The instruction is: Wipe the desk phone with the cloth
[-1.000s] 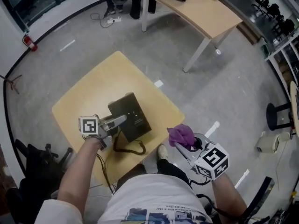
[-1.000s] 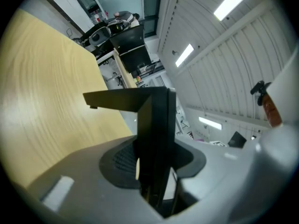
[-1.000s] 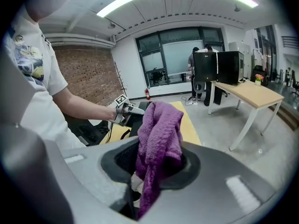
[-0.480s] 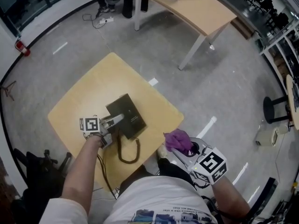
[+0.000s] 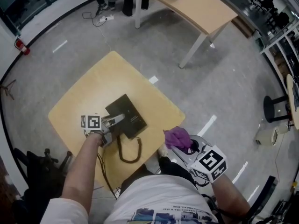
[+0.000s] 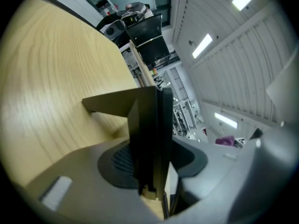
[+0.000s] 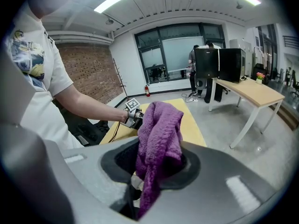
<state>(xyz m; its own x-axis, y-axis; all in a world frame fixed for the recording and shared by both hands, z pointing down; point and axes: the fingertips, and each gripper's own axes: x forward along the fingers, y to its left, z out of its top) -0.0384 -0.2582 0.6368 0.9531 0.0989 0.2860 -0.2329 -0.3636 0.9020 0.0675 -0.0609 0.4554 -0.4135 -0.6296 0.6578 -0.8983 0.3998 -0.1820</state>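
**Head view.** The desk phone (image 5: 134,123) lay flat near the middle of the table (image 5: 88,85). Its cord (image 5: 128,155) looped toward the near corner. You had the left gripper (image 5: 120,119) reaching in from the near-left edge, with its fingertips at the phone's near-left side. You held the right gripper (image 5: 184,146) off the table, past the near-right edge and over the floor (image 5: 219,69). The purple cloth (image 5: 177,136) was bunched at its tip, well apart from the phone. No contact between cloth and phone was visible, so the wiping was judged not yet begun. What remained was to bring the cloth over the near-right edge onto the phone and make the wiping passes.

**Left gripper view.** A dark slab of the phone (image 6: 149,125) stood between the jaws of the left gripper (image 6: 154,161), which were at a middling width. The jaws had just been opening. A pale strip of table showed between the slab and one pad, so the grip appeared released, with the phone resting on the table (image 6: 46,78). The cloth (image 6: 225,140) appeared small and far off to one side.

**Right gripper view.** The right gripper (image 7: 156,164) was clamped on the cloth (image 7: 159,139), which stood up in a thick fold between the pads. Beyond it you could see the left gripper (image 7: 133,115) at the table (image 7: 189,120). The phone itself could not be made out there.
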